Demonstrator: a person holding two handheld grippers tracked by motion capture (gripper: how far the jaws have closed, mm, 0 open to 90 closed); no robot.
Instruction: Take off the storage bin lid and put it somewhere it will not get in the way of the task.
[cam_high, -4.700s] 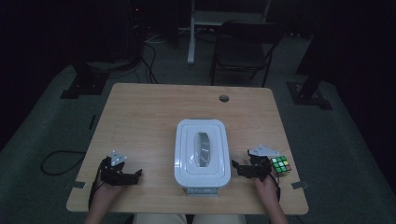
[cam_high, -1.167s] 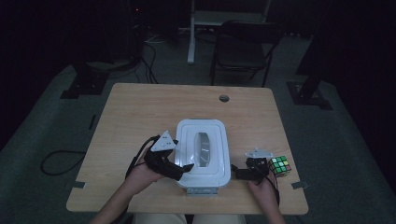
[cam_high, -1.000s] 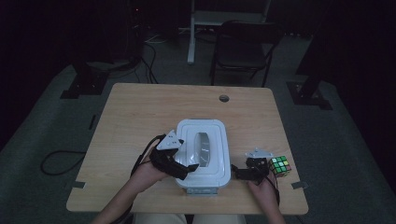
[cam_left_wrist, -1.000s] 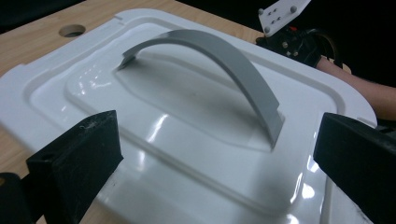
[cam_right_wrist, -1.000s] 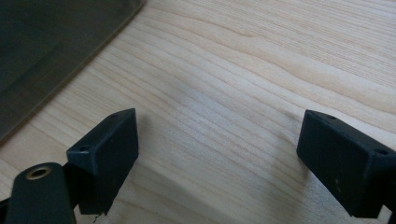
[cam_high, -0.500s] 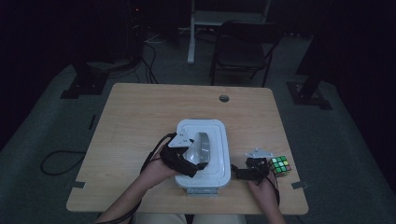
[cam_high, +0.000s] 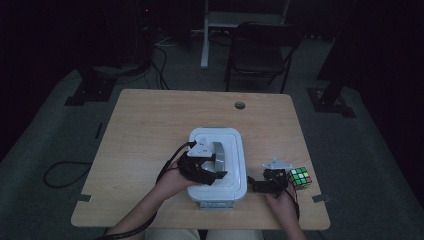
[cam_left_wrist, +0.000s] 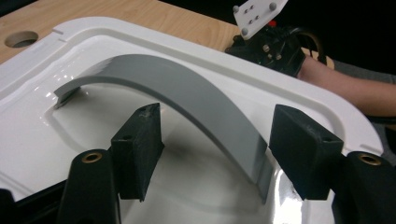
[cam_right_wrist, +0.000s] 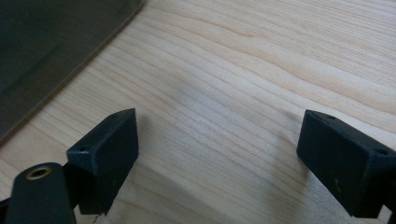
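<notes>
A white lidded container (cam_high: 239, 165) stands in the middle of the table's near half. Its lid (cam_left_wrist: 116, 37) carries an arched grey handle (cam_left_wrist: 177, 86), also visible from above (cam_high: 220, 154). My left gripper (cam_high: 216, 165) lies over the lid, coming in from the left. In the left gripper view the left gripper (cam_left_wrist: 217, 130) straddles the handle's near end. Its jaws have just been closing, and a thin gap shows at each pad. My right gripper (cam_high: 257, 184) rests on the table right of the container, with its jaws wide open over bare wood (cam_right_wrist: 215, 140).
A Rubik's cube (cam_high: 299, 178) sits just right of the right hand. The container's wall (cam_right_wrist: 51, 42) fills the top left corner of the right gripper view. The wooden table (cam_high: 150, 130) has a cable hole (cam_high: 240, 105) at the back. A chair (cam_high: 260, 50) stands behind the table.
My left gripper came from the table's left side onto the lid and slid right to the handle, and its jaws narrowed around it. The right gripper and the cube stayed put.
</notes>
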